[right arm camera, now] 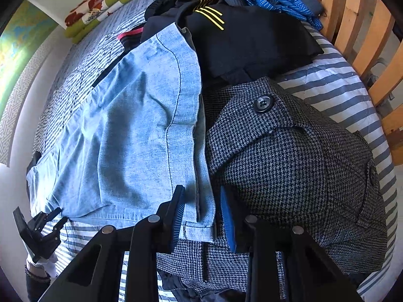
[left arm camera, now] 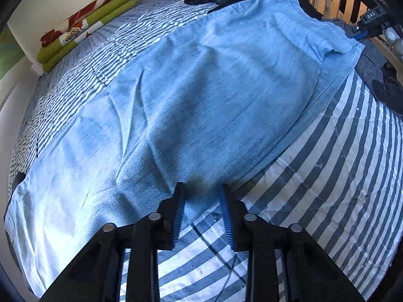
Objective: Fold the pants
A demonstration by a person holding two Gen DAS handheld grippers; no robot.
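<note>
I am looking at the light blue chambray pants (left arm camera: pixel 201 95) lying flat across the bed's blue-and-white striped cover (left arm camera: pixel 327 176). My left gripper (left arm camera: pixel 202 188) is hovering at their near edge, jaws apart with a fold of the cloth just between them but not pinched. My right gripper (right arm camera: pixel 201 191) is sitting over the waistband end, jaws apart and gripping nothing. A grey houndstooth garment with dark buttons (right arm camera: pixel 289 163) is crowding that end, touching the pants, with a navy garment with yellow stripes (right arm camera: pixel 239 37) piled beyond.
</note>
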